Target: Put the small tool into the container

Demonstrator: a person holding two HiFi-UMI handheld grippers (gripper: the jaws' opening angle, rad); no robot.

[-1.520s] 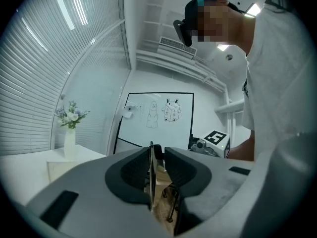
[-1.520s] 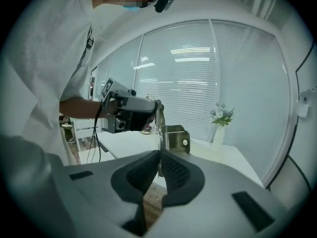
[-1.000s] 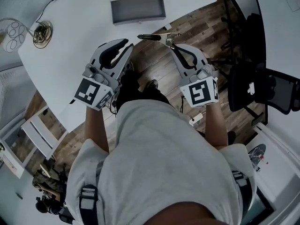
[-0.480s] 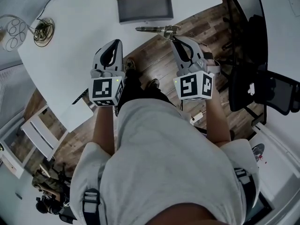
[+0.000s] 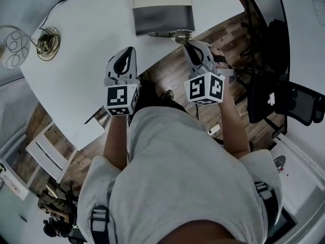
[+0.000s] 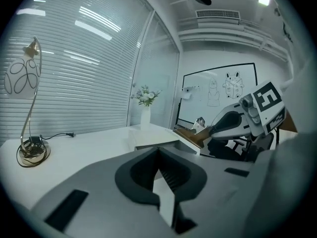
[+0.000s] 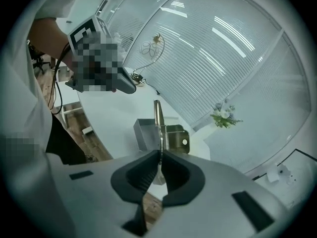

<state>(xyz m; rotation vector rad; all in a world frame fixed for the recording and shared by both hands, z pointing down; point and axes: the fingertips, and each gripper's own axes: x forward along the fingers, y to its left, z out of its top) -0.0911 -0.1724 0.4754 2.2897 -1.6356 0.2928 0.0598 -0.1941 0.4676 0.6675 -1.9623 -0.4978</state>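
The small tool (image 5: 166,33), a slim metal piece with a spring and a flat bracket, sticks out leftward from my right gripper (image 5: 182,38), which is shut on it. It hangs just in front of the grey open container (image 5: 162,15) on the white table (image 5: 81,65). In the right gripper view the tool (image 7: 159,125) points up from the jaws, with the container (image 7: 142,133) behind it. My left gripper (image 5: 127,52) hovers over the table edge to the left, shut and holding nothing. In the left gripper view the container (image 6: 154,137) lies ahead and the right gripper (image 6: 230,124) is to its right.
A gooseneck lamp (image 5: 14,39) with a brass base (image 5: 47,37) and cable stands at the table's far left. A black office chair (image 5: 282,93) sits to the right over the wooden floor. A vase of flowers (image 6: 145,105) stands at the table's far end.
Both grippers have moved forward toward the container. The tool in the right gripper now sits close to the container's front wall. The left gripper has turned to point straight ahead.
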